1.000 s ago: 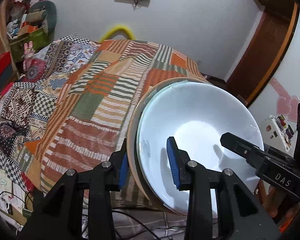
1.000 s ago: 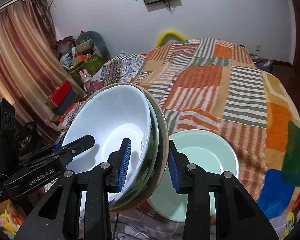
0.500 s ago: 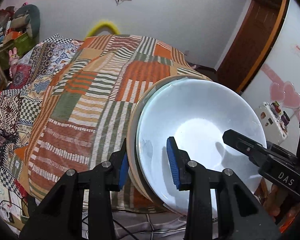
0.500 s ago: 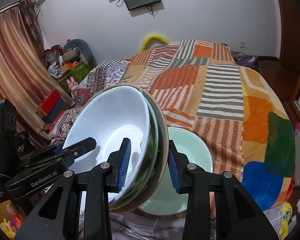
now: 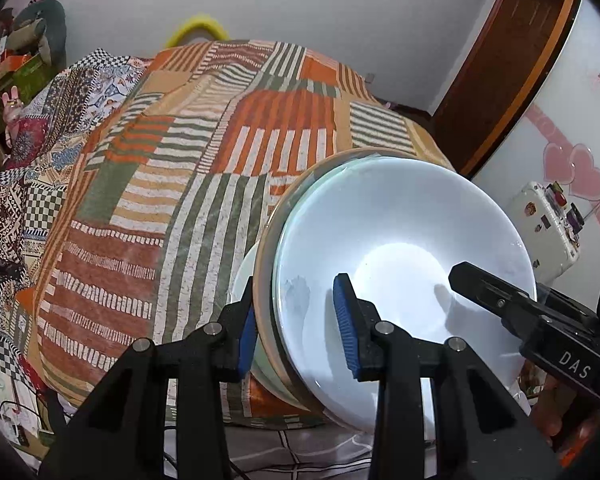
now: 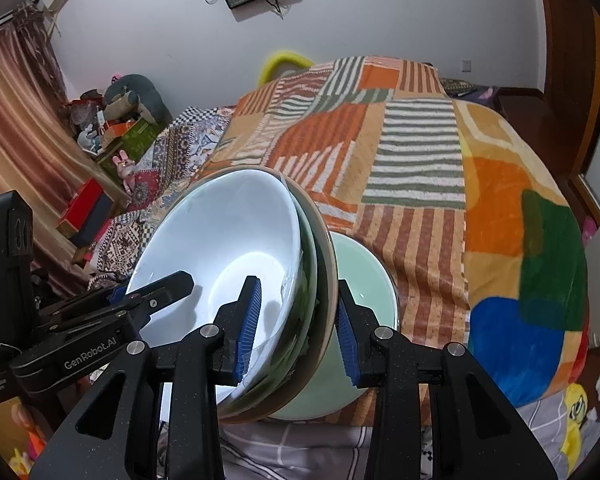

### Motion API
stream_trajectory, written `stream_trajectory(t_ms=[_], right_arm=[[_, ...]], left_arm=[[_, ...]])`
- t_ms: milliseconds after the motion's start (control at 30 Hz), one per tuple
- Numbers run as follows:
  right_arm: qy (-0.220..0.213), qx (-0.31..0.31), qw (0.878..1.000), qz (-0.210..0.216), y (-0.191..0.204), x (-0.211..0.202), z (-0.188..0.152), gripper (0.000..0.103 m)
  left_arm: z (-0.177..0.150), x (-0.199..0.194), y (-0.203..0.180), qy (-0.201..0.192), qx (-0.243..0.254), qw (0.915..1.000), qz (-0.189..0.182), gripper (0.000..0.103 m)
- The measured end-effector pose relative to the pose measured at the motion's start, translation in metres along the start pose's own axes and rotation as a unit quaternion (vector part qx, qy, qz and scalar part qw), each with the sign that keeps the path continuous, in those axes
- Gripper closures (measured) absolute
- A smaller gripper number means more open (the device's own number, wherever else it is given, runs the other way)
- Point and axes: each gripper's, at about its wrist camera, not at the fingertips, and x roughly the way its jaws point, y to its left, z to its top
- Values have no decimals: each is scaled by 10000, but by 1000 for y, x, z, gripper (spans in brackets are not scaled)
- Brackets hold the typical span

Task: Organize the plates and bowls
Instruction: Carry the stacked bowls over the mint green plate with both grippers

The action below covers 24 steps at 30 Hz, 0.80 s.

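Left gripper (image 5: 296, 332): mine, clamped across the rim of the nested stack, one blue pad inside the white bowl, the other behind the outer dish.
Right gripper (image 6: 298, 320): mine too, clenched on the opposite rim the same way, inner pad on the white glaze, outer pad on the tan-edged dish.
Stack (image 6: 260, 280): a white bowl (image 5: 404, 264) sits inside a dark green one, and both lie in a wider tan-rimmed dish (image 6: 329, 256); the whole set is tilted steeply, centre of the right wrist view, lower right of the left wrist view.
Mint bowl (image 6: 364, 276): lies on the patchwork blanket (image 5: 204, 184) directly behind and below my stack, lower centre of the right view; only a pale sliver shows at lower centre in the left view.
Weight: I judge it heavy, three ceramic pieces at once, which is why both of my jaws share it.
Surface: glazed and glossy, likely slippery against the pads; nothing but pinch keeps the pieces nested.
Fragility: stiff and brittle; a chip is likely if rim meets rim hard.
Where to hold: across the rims at opposite sides, pads spanning all layers, as now.
Landing: the bedding looks soft and uneven, so the stack may rock once set into the mint bowl.
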Motion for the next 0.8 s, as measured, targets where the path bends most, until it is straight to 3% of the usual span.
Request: stream_trajectory(t_ms=[800], right_arm=[[491, 142, 9987, 10, -5, 29, -12, 70]], left_arm=[[-7, 44, 13, 577, -133, 9981, 150, 68]])
